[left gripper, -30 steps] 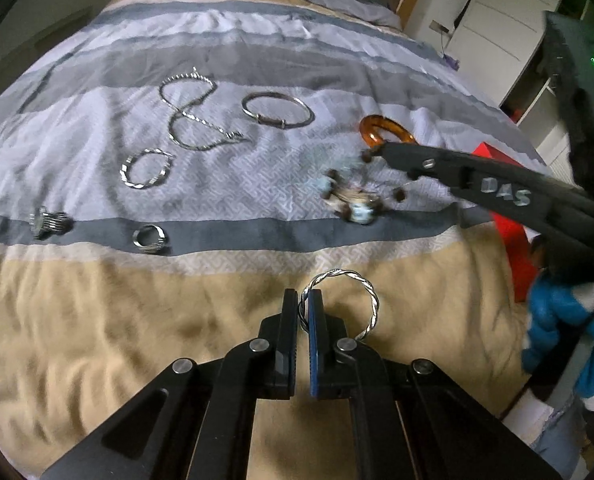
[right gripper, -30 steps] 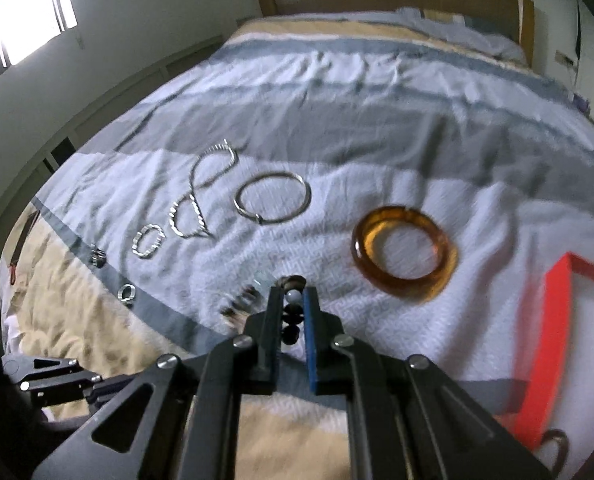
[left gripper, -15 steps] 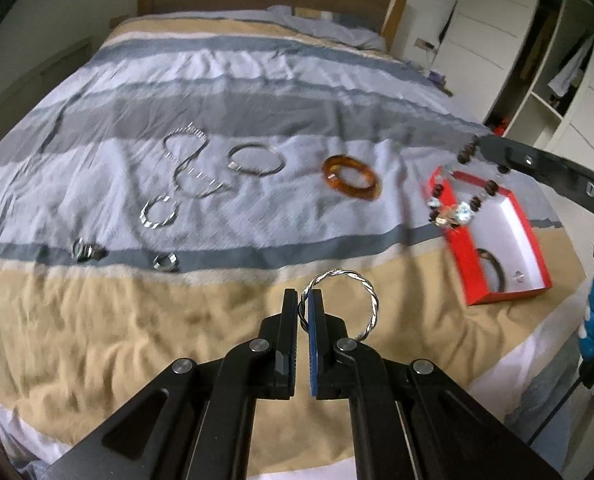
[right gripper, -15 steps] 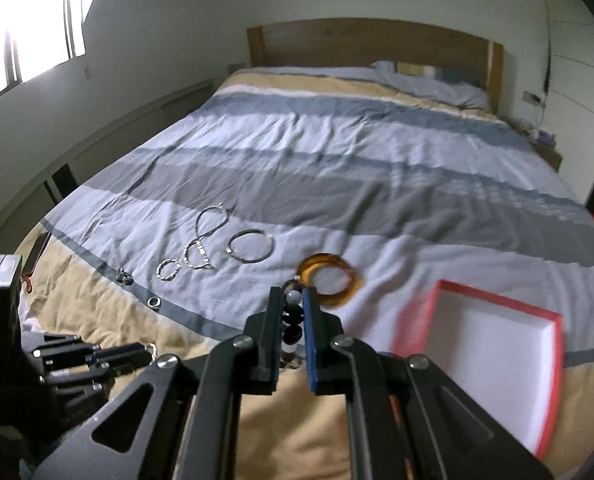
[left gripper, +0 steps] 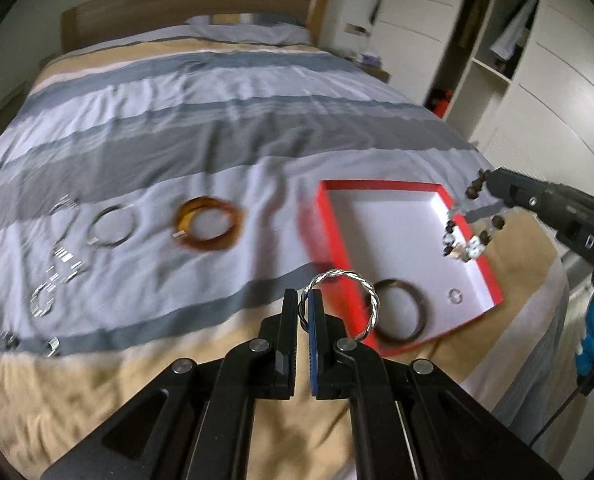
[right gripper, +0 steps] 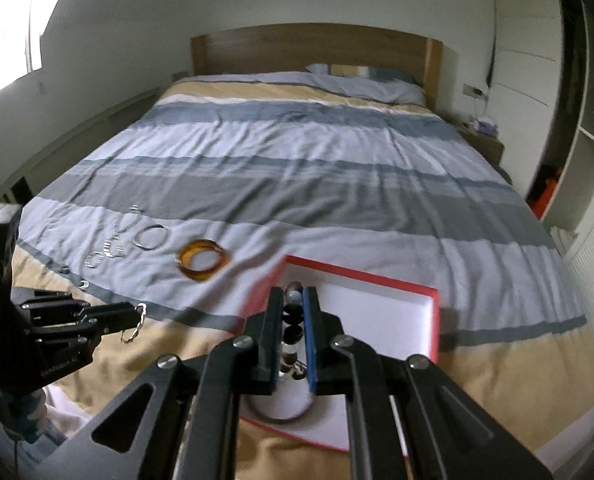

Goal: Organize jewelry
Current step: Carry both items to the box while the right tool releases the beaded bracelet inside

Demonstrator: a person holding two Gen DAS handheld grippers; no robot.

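Box [left gripper: 409, 216] on bed [left gripper: 217, 128], bangle [left gripper: 209, 228] left of it

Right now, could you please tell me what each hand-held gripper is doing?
Left hand-held gripper: closed on twisted silver bangle.
Right hand-held gripper: closed on dark beaded bracelet.

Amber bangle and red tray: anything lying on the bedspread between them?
Nothing; in the left wrist view the stretch of bedspread between the amber bangle and the red tray is bare. The right wrist view agrees.
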